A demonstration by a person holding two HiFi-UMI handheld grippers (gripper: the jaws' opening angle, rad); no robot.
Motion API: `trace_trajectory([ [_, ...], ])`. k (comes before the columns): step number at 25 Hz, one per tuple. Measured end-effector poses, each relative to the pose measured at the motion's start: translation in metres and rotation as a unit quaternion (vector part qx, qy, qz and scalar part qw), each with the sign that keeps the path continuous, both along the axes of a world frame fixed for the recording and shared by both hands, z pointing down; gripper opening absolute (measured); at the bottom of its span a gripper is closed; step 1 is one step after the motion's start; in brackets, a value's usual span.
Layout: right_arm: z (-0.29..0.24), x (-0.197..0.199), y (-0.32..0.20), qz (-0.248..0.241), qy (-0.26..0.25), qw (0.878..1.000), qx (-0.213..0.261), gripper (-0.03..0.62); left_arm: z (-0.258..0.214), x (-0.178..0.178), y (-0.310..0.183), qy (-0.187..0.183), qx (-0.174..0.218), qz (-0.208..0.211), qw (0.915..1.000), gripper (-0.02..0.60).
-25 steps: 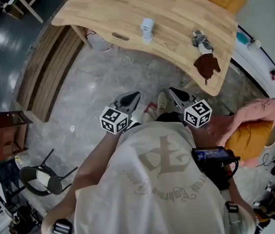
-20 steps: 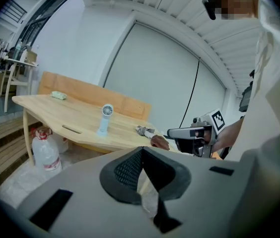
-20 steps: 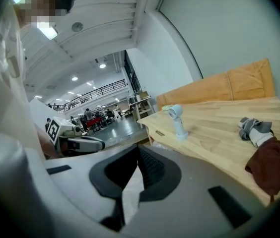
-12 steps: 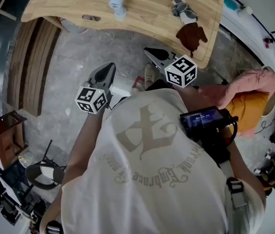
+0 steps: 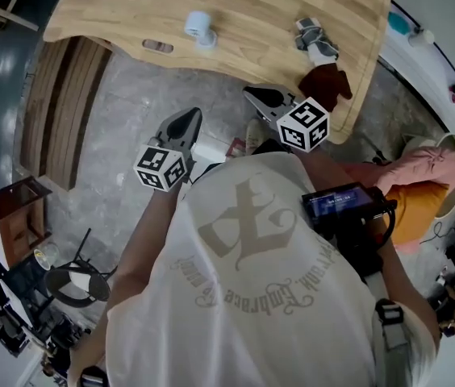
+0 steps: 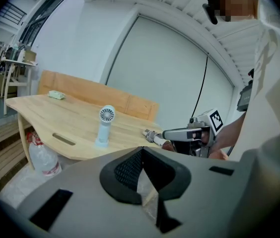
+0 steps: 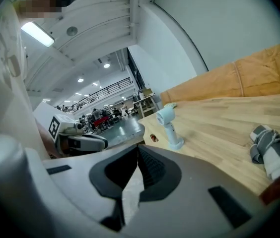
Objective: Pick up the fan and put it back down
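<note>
A small pale-blue hand fan (image 5: 198, 27) stands upright on the wooden table (image 5: 131, 6); it also shows in the left gripper view, fan (image 6: 105, 125), and in the right gripper view, fan (image 7: 169, 125). My left gripper (image 5: 189, 118) hangs over the floor short of the table's near edge, shut and empty. My right gripper (image 5: 250, 93) is at the table's edge, to the right of the fan, shut with nothing held. In their own views the left gripper (image 6: 142, 150) and the right gripper (image 7: 138, 148) both point toward the table, well short of the fan.
A grey-white bundled cloth (image 5: 315, 39) and a brown cloth (image 5: 327, 85) lie on the table's right end. A plastic bottle (image 6: 43, 157) stands under the table. A pink cloth (image 5: 421, 168), a small wooden cabinet (image 5: 10, 216) and a black chair (image 5: 74, 285) are on the floor around me.
Both grippers have moved forward toward the table, the right one reaching its near edge. Both stayed shut and empty. The fan has not moved.
</note>
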State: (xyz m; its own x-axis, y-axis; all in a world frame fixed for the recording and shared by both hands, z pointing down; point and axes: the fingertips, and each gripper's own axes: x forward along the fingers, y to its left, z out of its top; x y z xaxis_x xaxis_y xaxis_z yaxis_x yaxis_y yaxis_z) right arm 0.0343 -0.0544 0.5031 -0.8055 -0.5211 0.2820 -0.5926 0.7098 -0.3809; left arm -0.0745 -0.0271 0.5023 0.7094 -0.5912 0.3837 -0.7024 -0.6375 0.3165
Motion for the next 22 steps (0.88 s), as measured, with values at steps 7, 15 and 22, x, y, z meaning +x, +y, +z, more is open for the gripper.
trace_trajectory([
  [7, 0.015, -0.003, -0.035, -0.054, 0.02, 0.998, 0.002, 0.015, -0.001, 0.012, -0.032, -0.01, -0.004, -0.026, 0.9996, 0.011],
  [15, 0.022, -0.009, -0.08, -0.097, 0.038, 0.995, 0.0, 0.015, 0.0, 0.015, -0.037, -0.012, -0.026, -0.071, 0.997, 0.011],
  [22, 0.027, -0.016, -0.111, -0.112, 0.048, 0.993, -0.001, 0.017, 0.0, 0.005, -0.037, -0.022, -0.033, -0.097, 0.9945, 0.011],
])
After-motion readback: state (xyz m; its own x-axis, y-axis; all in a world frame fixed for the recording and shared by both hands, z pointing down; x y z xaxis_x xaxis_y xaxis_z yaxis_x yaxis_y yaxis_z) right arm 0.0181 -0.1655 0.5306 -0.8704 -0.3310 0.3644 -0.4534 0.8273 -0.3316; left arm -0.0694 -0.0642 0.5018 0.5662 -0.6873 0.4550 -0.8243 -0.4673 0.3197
